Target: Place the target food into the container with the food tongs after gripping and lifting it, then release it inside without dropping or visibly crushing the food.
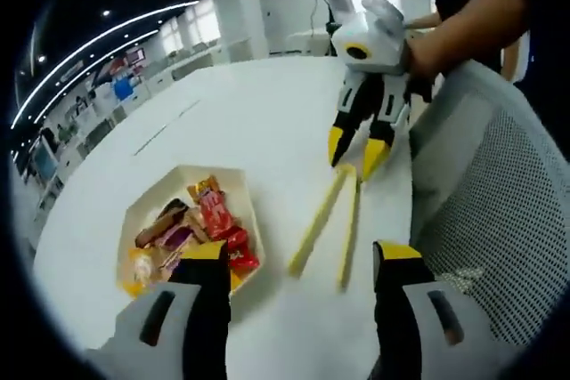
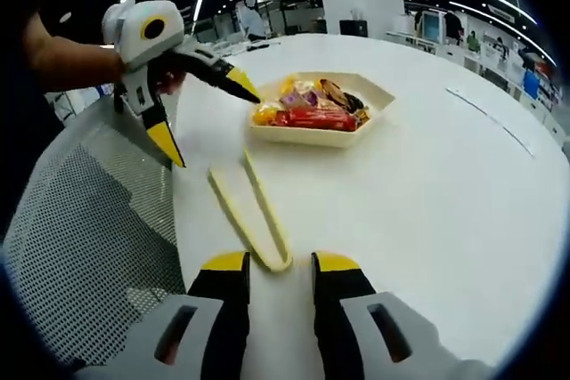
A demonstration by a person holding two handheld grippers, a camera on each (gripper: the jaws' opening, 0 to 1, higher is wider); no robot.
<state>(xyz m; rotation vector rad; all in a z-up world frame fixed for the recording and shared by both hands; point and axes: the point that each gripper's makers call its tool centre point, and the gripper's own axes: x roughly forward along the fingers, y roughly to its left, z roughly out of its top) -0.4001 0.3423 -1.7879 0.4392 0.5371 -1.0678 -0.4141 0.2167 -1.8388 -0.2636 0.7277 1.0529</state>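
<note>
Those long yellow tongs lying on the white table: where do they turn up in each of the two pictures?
Left gripper view: the tongs lie centre-right, below the other gripper's tips, right of the snack tray.
Right gripper view: the tongs lie lower centre, joined end just ahead of this view's own jaws.
Shared landmark: the snack tray.

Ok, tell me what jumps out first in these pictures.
The pale yellow tongs lie open on the white table, their joined end between the right gripper's open jaws. Beyond sits a cream tray of wrapped snacks, with the left gripper open beside it.
</note>
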